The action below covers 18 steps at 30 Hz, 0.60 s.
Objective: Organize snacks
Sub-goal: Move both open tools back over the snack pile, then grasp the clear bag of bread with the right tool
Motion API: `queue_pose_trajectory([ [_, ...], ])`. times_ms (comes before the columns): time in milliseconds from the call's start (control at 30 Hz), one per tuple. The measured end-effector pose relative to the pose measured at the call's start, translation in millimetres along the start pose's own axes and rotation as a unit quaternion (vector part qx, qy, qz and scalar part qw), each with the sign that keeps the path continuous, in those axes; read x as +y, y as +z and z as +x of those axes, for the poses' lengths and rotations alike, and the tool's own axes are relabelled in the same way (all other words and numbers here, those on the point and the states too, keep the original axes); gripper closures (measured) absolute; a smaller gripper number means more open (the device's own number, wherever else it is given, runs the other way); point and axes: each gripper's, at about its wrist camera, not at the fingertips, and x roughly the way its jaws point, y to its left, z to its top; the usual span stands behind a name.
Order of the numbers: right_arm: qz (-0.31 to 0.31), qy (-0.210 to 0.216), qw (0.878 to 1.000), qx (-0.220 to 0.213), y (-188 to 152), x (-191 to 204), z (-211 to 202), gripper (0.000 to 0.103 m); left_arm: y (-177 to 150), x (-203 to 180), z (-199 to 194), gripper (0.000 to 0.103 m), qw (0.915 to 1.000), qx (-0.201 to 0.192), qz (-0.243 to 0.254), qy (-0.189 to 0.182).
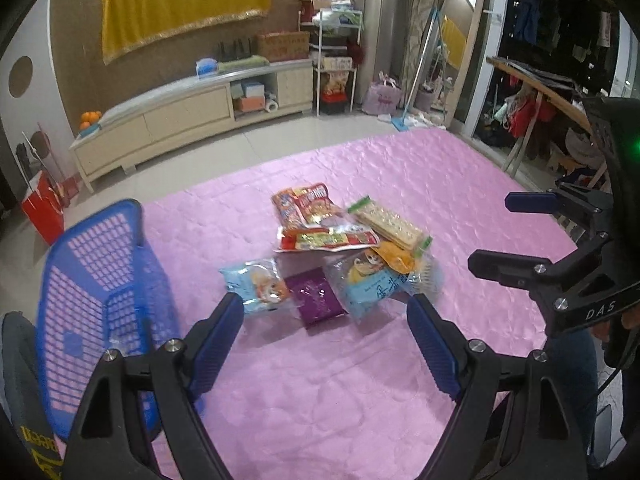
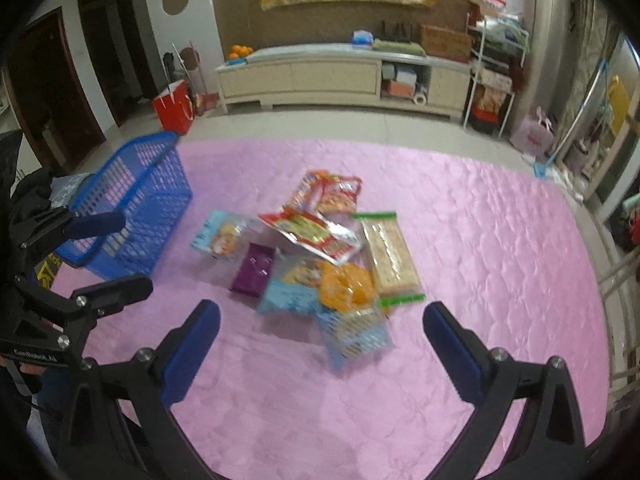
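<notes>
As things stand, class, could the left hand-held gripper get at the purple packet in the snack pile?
Probably yes. The left hand-held gripper is open and empty, and the purple packet lies at the pile's near edge on the pink cover, with nothing between them.

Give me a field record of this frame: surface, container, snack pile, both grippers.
surface: pink quilted cover
container: blue plastic basket, on the cover, left of the pile; contents unclear
pile: loose snack packets, overlapping, none held
purple packet: near edge of pile, lying flat
cracker pack: long, green ends, right side of pile
red snack bag: on top, centre
left gripper: open, empty, above the cover just short of the purple packet
right gripper: open, empty, near the pile's front edge
</notes>
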Motion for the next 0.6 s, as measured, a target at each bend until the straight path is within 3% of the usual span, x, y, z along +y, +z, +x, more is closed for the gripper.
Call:
queue_pose_trajectory([
  [300, -0.040, 0.012, 0.998, 0.057, -28.6, -17.3, 56.6, 0.001, -13.0, -14.1, 62.2, 0.021, 0.9986, 0.049, -0.012, -0.019],
  [500, -0.051, 0.033, 0.996, 0.072, -30.6, -27.3, 90.9, 0.001, -24.3, -15.6, 94.3, 0.021, 0.9963, 0.077, -0.028, -0.027],
  [567, -0.058, 0.034, 0.995, 0.073, -30.8, -28.8, 100.7, 0.005, -26.6, -14.3, 100.4, 0.021, 0.9957, 0.084, -0.030, -0.026],
  [600, -0.059, 0.036, 0.995, 0.078, -30.8, -29.7, 106.0, 0.014, -27.6, -14.1, 103.6, 0.021, 0.9953, 0.088, -0.031, -0.025],
])
